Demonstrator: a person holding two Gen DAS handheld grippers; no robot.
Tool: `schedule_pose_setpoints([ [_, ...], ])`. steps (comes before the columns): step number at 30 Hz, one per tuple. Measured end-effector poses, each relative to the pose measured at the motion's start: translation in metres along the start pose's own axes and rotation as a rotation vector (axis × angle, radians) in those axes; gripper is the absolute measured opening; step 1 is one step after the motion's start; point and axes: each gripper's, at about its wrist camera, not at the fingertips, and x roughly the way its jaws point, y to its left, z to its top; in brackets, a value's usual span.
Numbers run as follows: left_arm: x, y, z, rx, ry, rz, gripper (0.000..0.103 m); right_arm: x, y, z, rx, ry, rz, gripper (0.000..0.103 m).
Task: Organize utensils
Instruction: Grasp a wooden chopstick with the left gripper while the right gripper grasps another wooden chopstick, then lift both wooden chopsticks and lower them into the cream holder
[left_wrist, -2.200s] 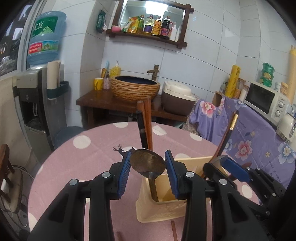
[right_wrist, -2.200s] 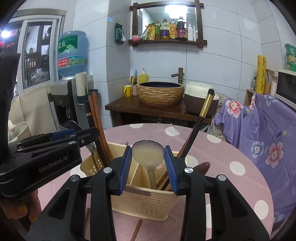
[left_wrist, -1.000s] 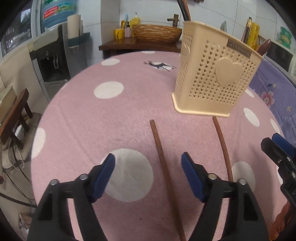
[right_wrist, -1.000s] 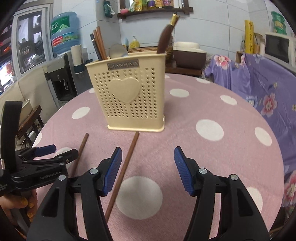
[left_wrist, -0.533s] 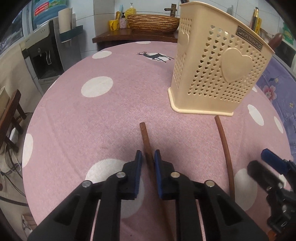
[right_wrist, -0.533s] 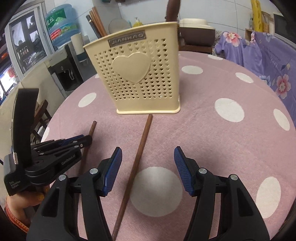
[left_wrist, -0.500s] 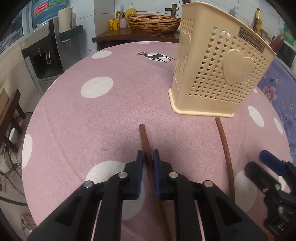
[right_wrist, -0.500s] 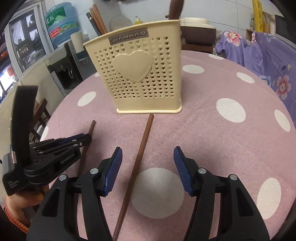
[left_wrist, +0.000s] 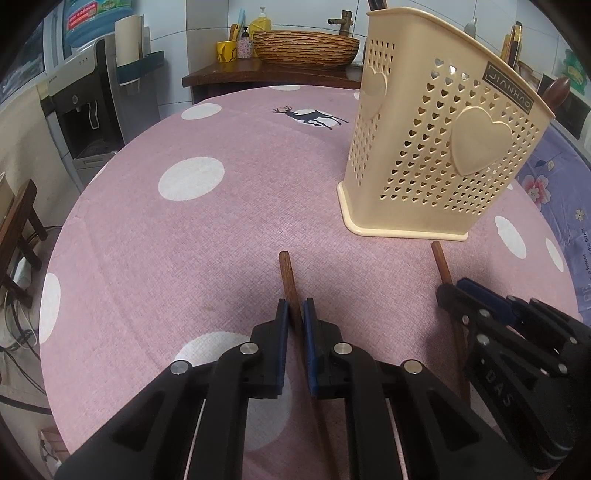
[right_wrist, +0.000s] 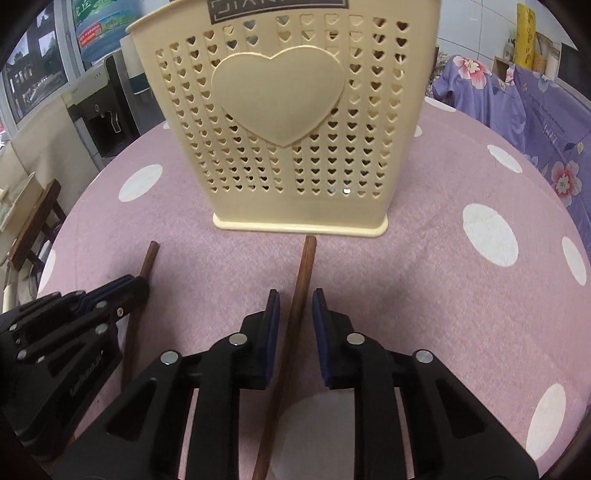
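L gripper (left_wrist: 294, 308) clamped on left chopstick (left_wrist: 287, 275), flat on pink dotted cloth (left_wrist: 155, 236). R gripper (right_wrist: 294, 300) closing, pads not yet touching right chopstick (right_wrist: 303, 269) btwn them. Both sticks end just before cream holder (right_wrist: 280, 122), label "JIANHAO".

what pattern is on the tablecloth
Pink-mauve tablecloth with large white polka dots, plus a dark deer print; clearest in the left wrist view.

Holder (right_wrist: 280, 122) blocks way ahead — cloth (left_wrist: 192, 236) left of it open, bare.
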Motion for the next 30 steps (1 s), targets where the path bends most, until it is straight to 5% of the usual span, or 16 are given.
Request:
schedule_pose_setpoints([
  [9, 0.001, -0.002, 0.0, 0.008, -0.008, 0.01, 0.01, 0.005, 0.001, 0.006, -0.015, -0.013, -0.014, 0.011],
  [19, -0.003, 0.005, 0.003, -0.037, -0.007, -0.02, 0.009, -0.015, -0.021, -0.001, 0.083, -0.03, 0.155, 0.008],
  [30, -0.092, 0.005, 0.024, -0.058, -0.234, -0.158, 0.008, -0.108, -0.054, -0.001, 0.123, -0.257, 0.33, 0.008],
])
